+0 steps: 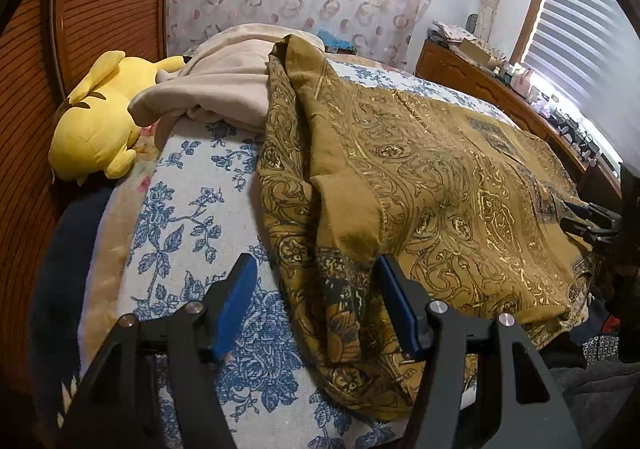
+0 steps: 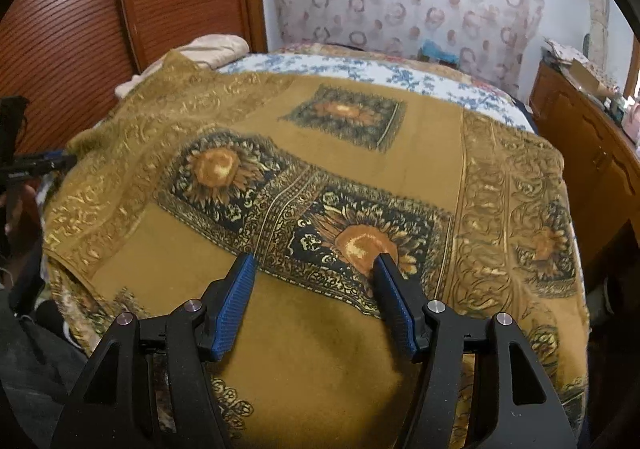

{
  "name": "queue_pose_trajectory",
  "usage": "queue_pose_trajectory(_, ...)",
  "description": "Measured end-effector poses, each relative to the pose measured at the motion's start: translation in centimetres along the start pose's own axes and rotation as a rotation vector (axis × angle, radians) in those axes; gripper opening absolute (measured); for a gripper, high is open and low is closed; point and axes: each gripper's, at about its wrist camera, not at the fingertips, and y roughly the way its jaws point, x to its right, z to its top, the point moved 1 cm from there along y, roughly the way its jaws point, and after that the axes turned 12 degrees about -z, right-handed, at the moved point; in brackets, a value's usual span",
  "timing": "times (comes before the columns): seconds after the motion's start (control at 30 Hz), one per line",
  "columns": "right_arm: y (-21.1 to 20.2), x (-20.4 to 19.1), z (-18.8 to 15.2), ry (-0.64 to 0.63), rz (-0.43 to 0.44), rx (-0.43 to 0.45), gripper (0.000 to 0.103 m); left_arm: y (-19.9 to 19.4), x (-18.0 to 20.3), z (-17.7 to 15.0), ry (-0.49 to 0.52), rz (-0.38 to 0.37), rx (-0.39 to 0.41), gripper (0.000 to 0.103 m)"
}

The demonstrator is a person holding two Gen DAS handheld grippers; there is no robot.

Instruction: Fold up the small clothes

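A mustard-brown garment (image 1: pixel 420 177) with gold scrollwork and dark sunflower panels lies spread on the bed; it also fills the right wrist view (image 2: pixel 320 169). Its left side is rumpled with a folded-over sleeve (image 1: pixel 344 213). My left gripper (image 1: pixel 316 269) is open and empty, just above the garment's near left edge. My right gripper (image 2: pixel 316 265) is open and empty, low over the garment's near middle by a sunflower panel (image 2: pixel 360 241). The right gripper also shows at the far right of the left wrist view (image 1: pixel 592 221), and the left one at the far left of the right wrist view (image 2: pixel 40 165).
The bed has a white cover with blue flowers (image 1: pixel 188 217). A yellow plush toy (image 1: pixel 96 121) and a beige cloth (image 1: pixel 216 89) lie at the bed's far left. A wooden slatted door (image 2: pixel 80 29) stands behind. A wooden dresser (image 2: pixel 592 153) with clutter runs along the right.
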Motion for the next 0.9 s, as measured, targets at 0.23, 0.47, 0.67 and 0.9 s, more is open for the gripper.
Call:
queue_pose_trajectory(0.23,0.0,-0.6,-1.0,-0.016,-0.043,0.041,0.069,0.0,-0.1,-0.1,-0.008,-0.005,0.016,0.062)
queue_pose_trajectory(0.47,0.0,-0.4,-1.1,-0.009,-0.04,0.048,0.069,-0.2,-0.3,-0.3,-0.041,-0.049,0.033,0.043)
queue_pose_trajectory(0.67,-0.1,-0.4,-1.1,-0.009,-0.039,0.053,0.069,-0.2,0.6,-0.2,-0.056,-0.11,0.035,0.007)
queue_pose_trajectory(0.9,-0.1,-0.4,-1.1,-0.014,-0.038,0.043,0.069,-2.5,3.7,1.6,0.009,-0.139,0.108,0.003)
